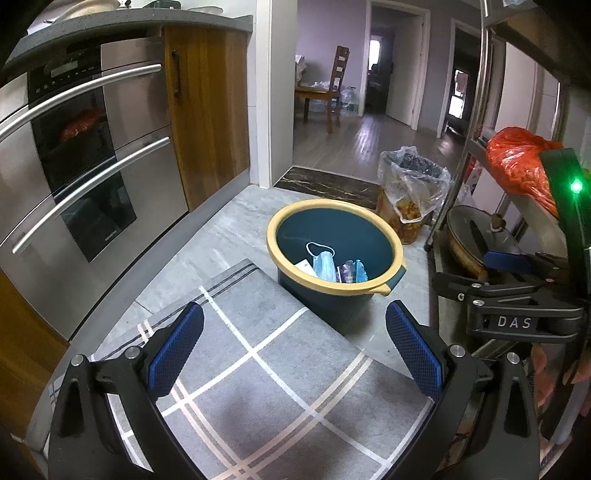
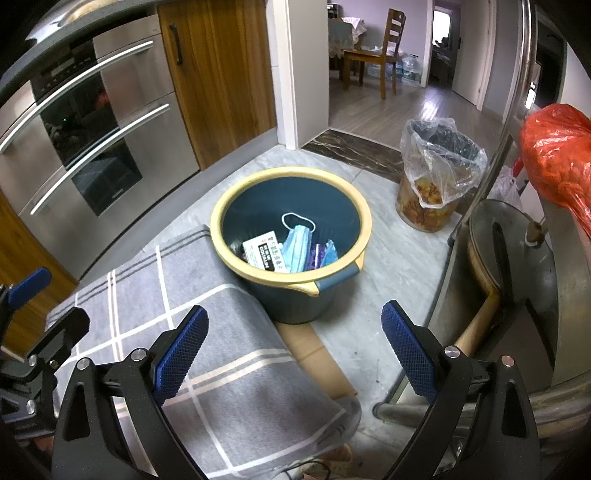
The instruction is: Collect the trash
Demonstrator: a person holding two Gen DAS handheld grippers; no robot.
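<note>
Stainless built-in oven (image 1: 81,158) on the left with two curved bar handles; wooden cabinet door (image 1: 208,110) just beside it, under a dark countertop (image 1: 122,22). Grey plaid floor mat (image 2: 177,317) on the grey tile floor (image 1: 221,236), a strip of cardboard (image 2: 314,354) showing at its right edge. Dark marble threshold (image 2: 354,147) at the doorway; past it a wooden chair (image 2: 384,51) and water jugs (image 2: 406,68) on plank flooring. On the right, a metal rack (image 1: 476,110) holds an orange plastic bag (image 2: 557,158) and a lidded pan (image 1: 476,240).
</note>
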